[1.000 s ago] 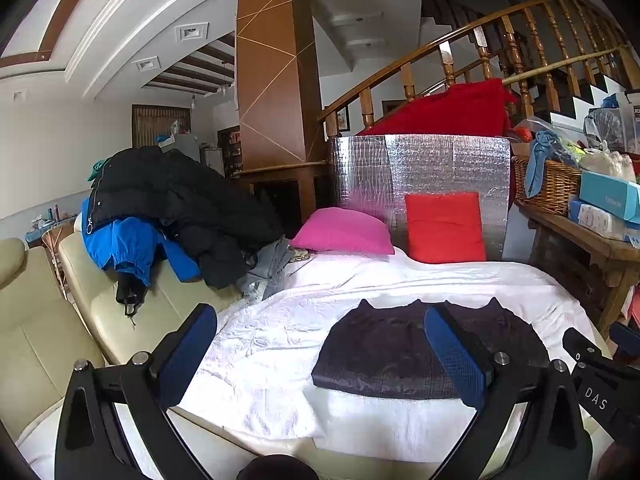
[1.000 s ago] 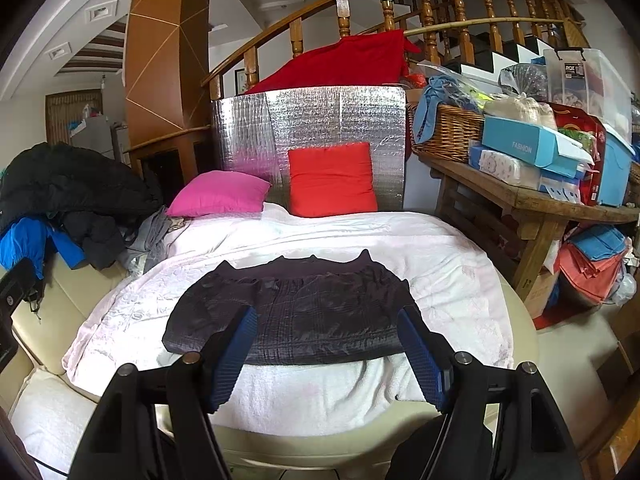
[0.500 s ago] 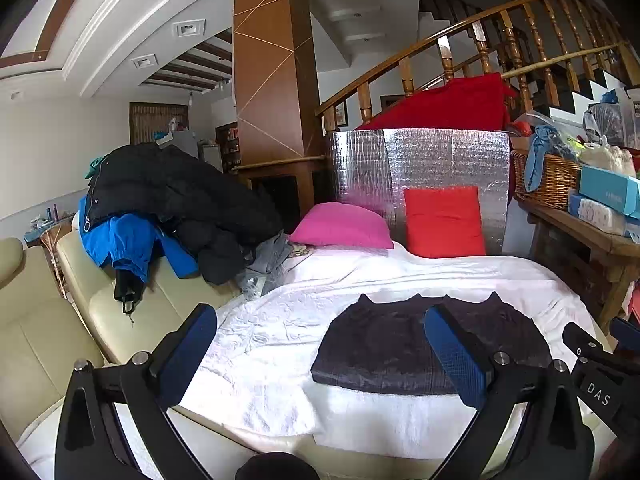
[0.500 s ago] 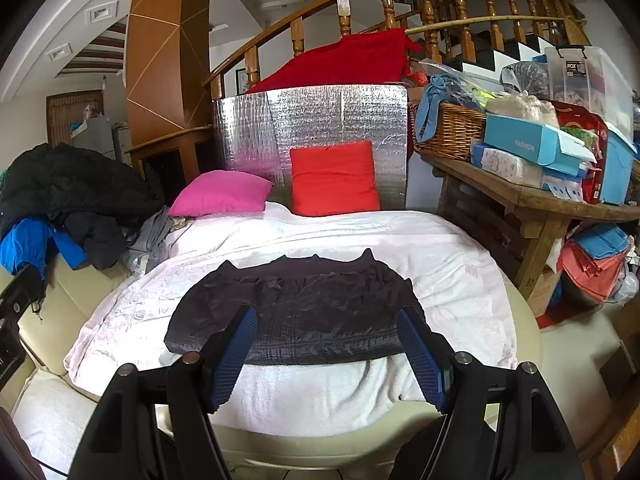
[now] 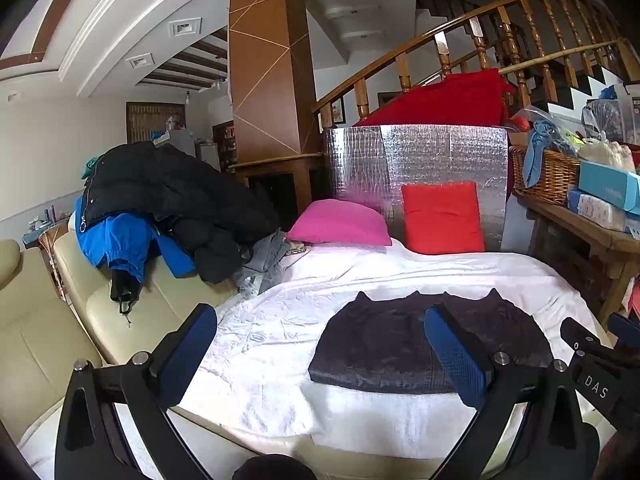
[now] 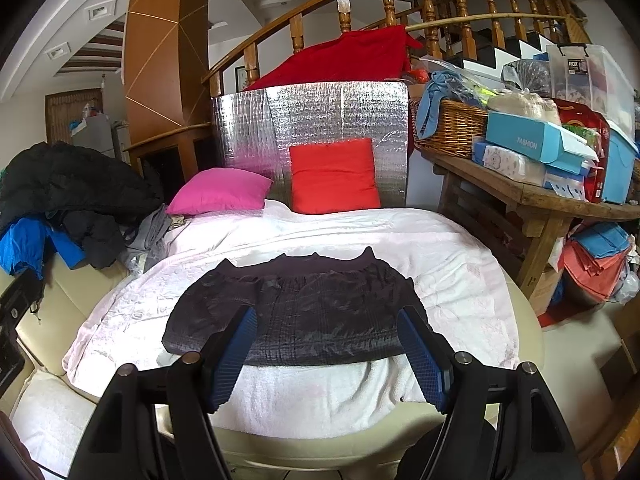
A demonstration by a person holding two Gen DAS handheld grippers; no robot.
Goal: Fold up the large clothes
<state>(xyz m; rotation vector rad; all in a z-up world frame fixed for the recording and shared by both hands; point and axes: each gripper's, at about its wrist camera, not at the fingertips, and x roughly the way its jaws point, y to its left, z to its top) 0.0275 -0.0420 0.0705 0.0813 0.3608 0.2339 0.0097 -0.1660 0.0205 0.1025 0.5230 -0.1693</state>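
A dark purple-black quilted garment [image 5: 380, 344] lies folded flat on the white cover [image 5: 280, 320] of the sofa bed; in the right wrist view it [image 6: 316, 312] lies straight ahead. My left gripper [image 5: 320, 354] is open and empty, held back from the near edge, left of the garment's middle. My right gripper [image 6: 330, 354] is open and empty, centred before the garment's near hem. Neither touches the cloth. The right gripper's body [image 5: 600, 376] shows at the right edge of the left wrist view.
A heap of black and blue jackets [image 5: 160, 208] lies on the cream sofa [image 5: 60, 320] at left. A pink cushion [image 5: 340, 224] and a red cushion [image 5: 442, 218] lean on a silver foil panel [image 6: 312, 120]. A cluttered wooden table [image 6: 540, 196] stands at right.
Both views have shifted very slightly; the grippers stay open and the garment has not moved.
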